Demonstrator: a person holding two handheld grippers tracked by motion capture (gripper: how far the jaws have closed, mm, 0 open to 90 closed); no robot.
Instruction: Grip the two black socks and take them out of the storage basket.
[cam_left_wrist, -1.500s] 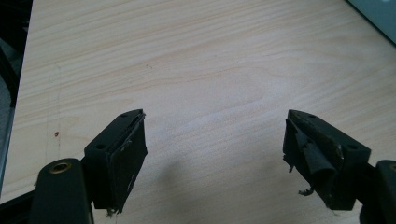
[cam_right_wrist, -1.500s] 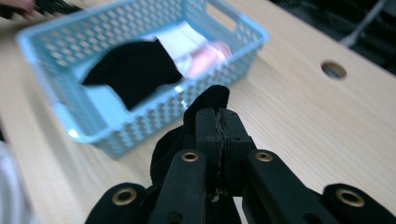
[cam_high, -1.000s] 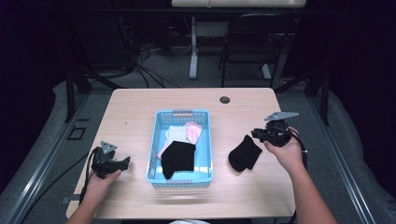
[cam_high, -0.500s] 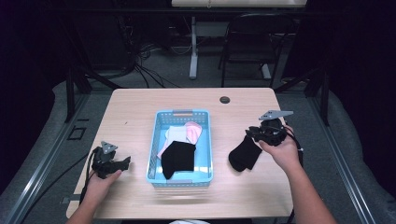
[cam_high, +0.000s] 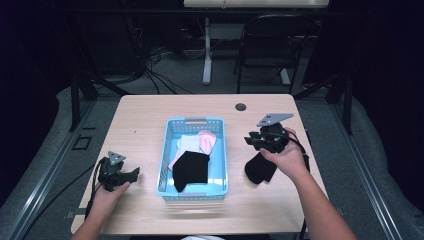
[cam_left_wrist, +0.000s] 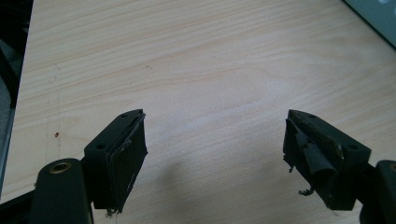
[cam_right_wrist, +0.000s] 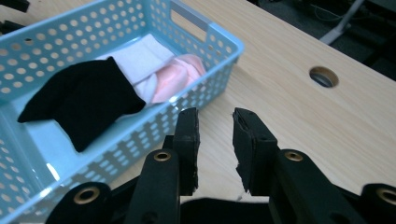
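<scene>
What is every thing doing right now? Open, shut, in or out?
left gripper: open, nothing between its jaws.
right gripper: open a little, holding nothing.
blue basket: upright, holding clothes.
black sock in basket: lying on top.
black sock on table: outside the basket, under the right hand.

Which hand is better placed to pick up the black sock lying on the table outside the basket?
Right: its tongs sit just above the black fabric sock; the left tongs are beyond the light-blue plastic basket.
</scene>
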